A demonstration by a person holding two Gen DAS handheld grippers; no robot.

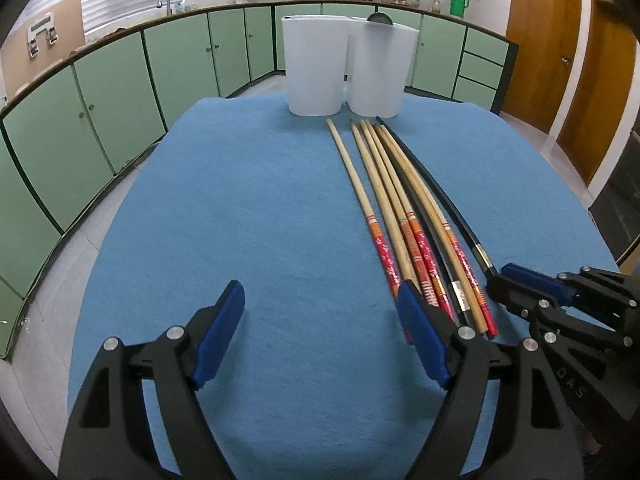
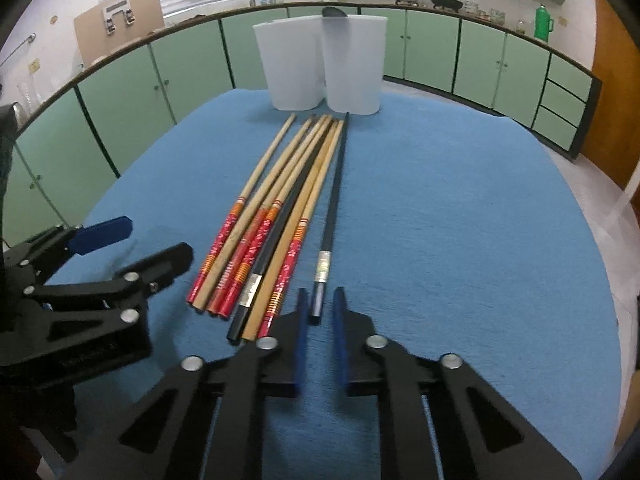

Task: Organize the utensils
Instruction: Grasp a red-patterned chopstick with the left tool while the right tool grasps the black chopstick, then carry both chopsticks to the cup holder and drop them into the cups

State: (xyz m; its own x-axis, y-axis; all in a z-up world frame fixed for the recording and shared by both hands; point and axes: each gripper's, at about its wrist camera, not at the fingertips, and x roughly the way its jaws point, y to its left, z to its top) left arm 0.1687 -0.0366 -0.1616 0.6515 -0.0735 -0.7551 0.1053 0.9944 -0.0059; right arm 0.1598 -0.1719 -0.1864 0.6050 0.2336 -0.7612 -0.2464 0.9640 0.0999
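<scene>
Green cabinet fronts (image 1: 180, 56) ring the room behind a counter (image 1: 248, 216) covered in blue cloth; a pot, a dark pan and a green flask sit on the far worktop, too small for us to detail.

Hidden or unclear: we note a dark rounded object (image 2: 335, 12) showing above the rim of the right white container (image 2: 354, 64); most of it is concealed by the wall, so we cannot say what it is. The interior of the left white container (image 2: 290, 66) cannot be seen from either view. The near ends of several chopsticks are covered by the left tool's right finger in the left wrist view. Our right tool's fingers are motion-blurred in its own view.

Containers: two tall white containers stand upright at the far edge of the cloth, touching or nearly so.

Utensils: a bundle of wooden chopsticks (image 2: 276, 200) with red and orange patterned ends lies lengthwise on the cloth, tips just short of the containers, with one black chopstick among them. A separate black chopstick (image 2: 334, 200) lies just beside the bundle on its right.

Tools: left tool (image 1: 320, 328), fingers wide apart, holding nothing, low over the cloth left of the bundle. Right tool (image 2: 320, 340), fingers narrowly apart, flanking the near end of the separate black chopstick; we cannot tell whether they touch it.
</scene>
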